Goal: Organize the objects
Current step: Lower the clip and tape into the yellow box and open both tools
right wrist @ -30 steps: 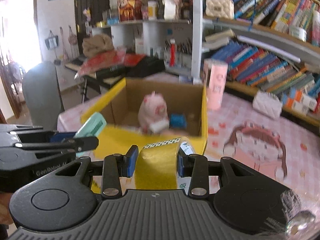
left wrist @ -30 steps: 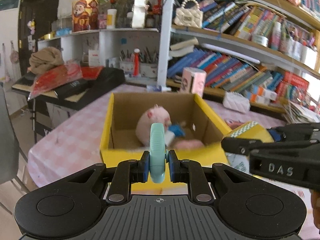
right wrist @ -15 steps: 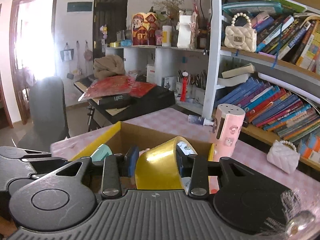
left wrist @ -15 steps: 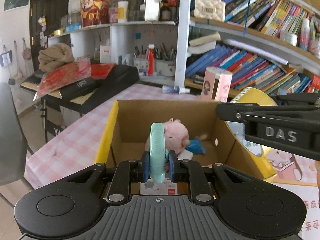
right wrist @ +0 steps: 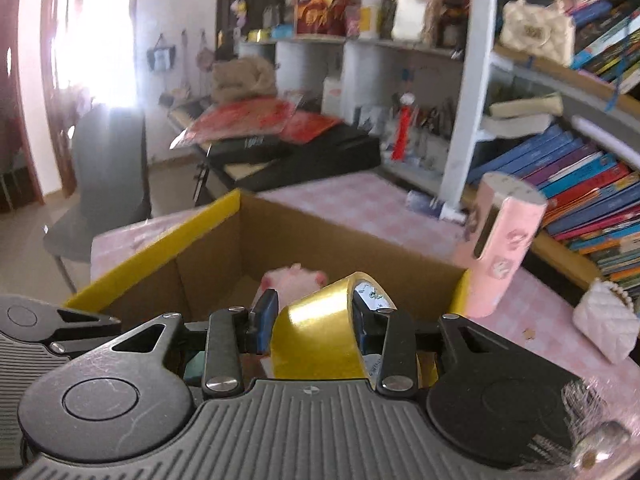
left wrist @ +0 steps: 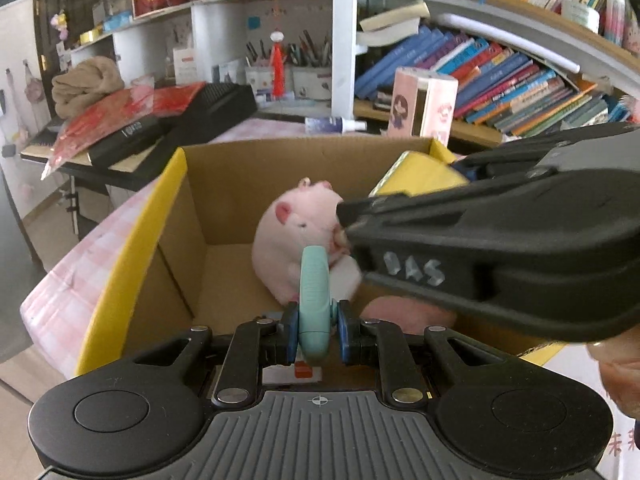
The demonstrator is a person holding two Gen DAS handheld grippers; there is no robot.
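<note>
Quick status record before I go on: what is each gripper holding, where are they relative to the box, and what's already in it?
left gripper: shut on teal comb, held upright over the box's near edge
right gripper: shut on yellow tape roll, over the box's open top
cardboard box: open, yellow outside, on the pink checked table
inside box: pink plush pig; another pink item, partly hidden
beside box: pink cylinder, standing on the table
release: neither item let go yet
</note>
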